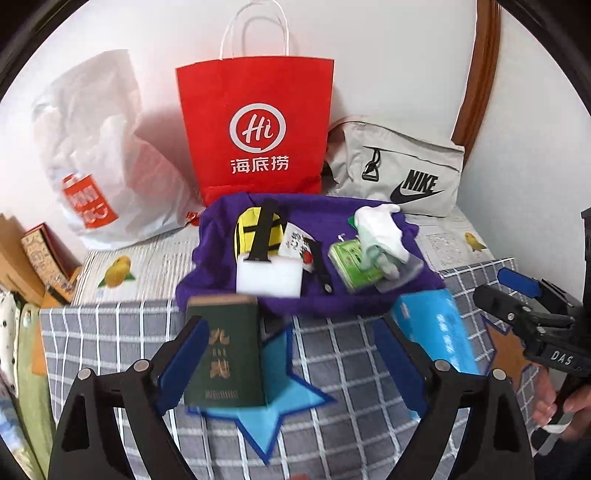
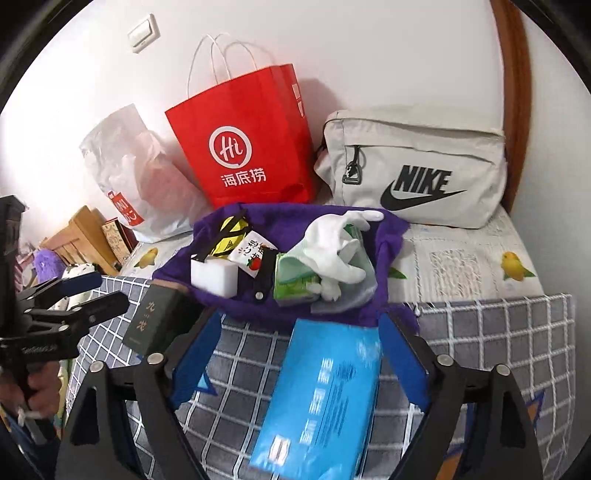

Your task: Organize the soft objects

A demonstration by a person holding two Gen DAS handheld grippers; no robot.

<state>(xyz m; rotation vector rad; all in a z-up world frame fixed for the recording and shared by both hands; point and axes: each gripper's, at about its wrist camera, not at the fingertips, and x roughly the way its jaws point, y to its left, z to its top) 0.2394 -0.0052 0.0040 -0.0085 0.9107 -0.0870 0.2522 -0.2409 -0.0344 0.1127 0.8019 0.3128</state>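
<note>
Tissue pack (image 2: 321,391) lies lengthwise between open right gripper (image 2: 299,354) fingers

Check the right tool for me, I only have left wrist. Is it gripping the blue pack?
Observer: No. The right tool is open. The blue pack lies on the checked blanket between its wide-set fingers, unclamped.
Operator: Anything far left that I miss?
Observer: A purple plush, past the wooden box.
Operator: And the wall above the plastic bag?
Observer: A white switch sits there.
</note>
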